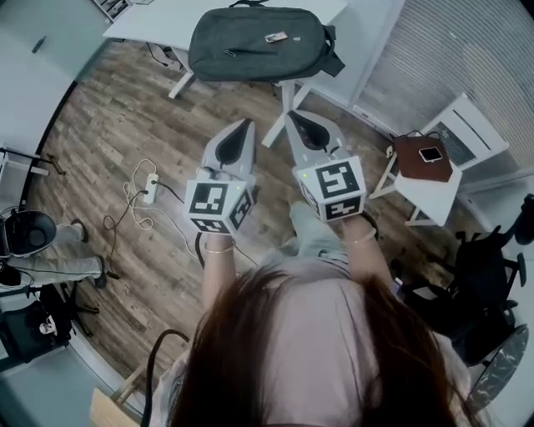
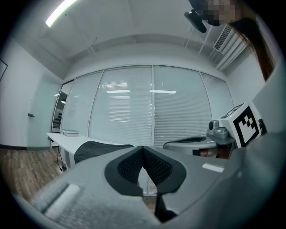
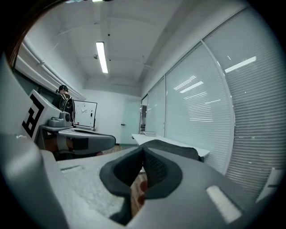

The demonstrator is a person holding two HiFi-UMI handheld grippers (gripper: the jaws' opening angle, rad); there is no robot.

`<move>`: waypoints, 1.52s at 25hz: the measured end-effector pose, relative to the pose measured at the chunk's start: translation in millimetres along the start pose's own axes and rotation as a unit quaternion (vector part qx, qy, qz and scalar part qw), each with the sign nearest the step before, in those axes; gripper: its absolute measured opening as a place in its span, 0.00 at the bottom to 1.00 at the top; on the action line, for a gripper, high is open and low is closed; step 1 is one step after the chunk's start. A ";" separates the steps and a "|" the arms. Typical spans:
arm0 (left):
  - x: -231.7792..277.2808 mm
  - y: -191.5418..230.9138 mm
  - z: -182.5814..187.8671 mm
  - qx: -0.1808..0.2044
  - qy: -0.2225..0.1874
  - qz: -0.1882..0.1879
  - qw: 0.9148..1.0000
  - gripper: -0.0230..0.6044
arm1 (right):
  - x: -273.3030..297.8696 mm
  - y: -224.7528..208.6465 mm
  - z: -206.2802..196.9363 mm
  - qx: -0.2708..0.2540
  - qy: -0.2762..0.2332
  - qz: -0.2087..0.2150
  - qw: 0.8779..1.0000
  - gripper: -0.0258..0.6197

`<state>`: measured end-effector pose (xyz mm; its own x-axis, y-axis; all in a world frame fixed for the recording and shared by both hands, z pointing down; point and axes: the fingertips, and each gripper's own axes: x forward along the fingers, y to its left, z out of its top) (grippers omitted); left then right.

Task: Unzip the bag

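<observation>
While the dark grey bag point(image 1: 254, 42) lies flat on the white table point(image 1: 150, 21), well ahead of both tools, the left hand-held gripper point(image 1: 244, 127) and the right hand-held gripper point(image 1: 294, 118) are held level side by side, each with jaws pressed together on nothing.
</observation>
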<state>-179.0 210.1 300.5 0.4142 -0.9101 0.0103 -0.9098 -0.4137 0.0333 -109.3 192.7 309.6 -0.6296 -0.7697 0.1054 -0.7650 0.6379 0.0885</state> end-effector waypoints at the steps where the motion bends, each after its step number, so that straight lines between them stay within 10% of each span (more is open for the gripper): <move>1: 4.1 1.2 -1.9 0.000 0.001 0.000 1.000 0.05 | 3.9 -1.9 -3.5 -0.001 0.004 0.002 1.000 0.05; 38: 163.3 98.0 -89.2 -0.031 0.050 0.040 0.997 0.05 | 167.8 -75.6 -115.7 -0.004 0.107 0.065 0.992 0.08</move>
<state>-198.2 23.0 394.5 0.3430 -0.9322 0.1156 -0.9383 -0.3341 0.0898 -141.5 18.2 435.1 -0.6797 -0.6578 0.3246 -0.6770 0.7329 0.0674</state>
